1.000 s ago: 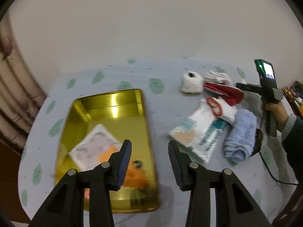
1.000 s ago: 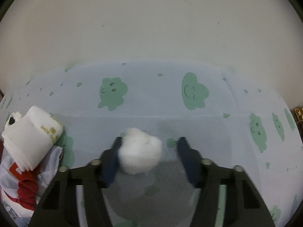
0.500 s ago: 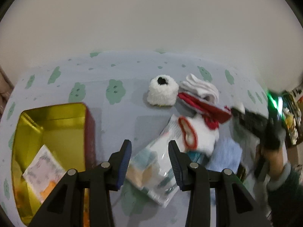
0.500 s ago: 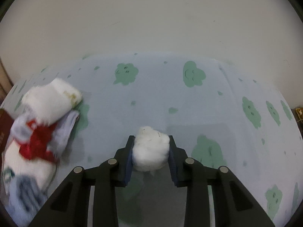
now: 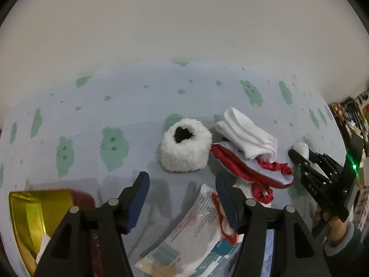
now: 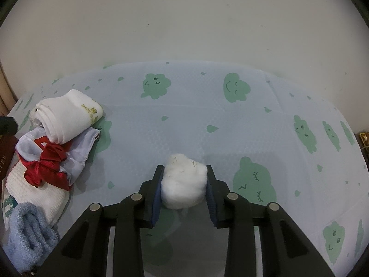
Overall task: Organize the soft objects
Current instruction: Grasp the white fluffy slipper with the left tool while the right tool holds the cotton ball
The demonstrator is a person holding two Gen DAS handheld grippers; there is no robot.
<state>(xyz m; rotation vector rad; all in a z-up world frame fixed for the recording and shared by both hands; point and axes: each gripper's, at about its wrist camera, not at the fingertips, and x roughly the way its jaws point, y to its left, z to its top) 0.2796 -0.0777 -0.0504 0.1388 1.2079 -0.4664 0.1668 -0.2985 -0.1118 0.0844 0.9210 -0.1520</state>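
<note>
The cloth (image 6: 184, 115) is showing pale blue with green smiling clouds and small green drops; the cotton ball (image 6: 183, 188) is showing plain white between dark blue pads (image 6: 156, 204) on black arms. The fluffy ring (image 5: 185, 149) is looking white with a black centre; the folded sock (image 6: 69, 115) is carrying gold lettering on white; the ribbon (image 6: 49, 161) is gleaming red; the towel (image 6: 30, 228) is showing light blue; the tin (image 5: 32, 217) is shining gold.

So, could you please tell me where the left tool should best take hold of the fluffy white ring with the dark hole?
Probably across the fluffy white ring from above, pinching its two outer sides. It lies flat with its hole up and has bare cloth at its left; the rolled white sock crowds its right.
</note>
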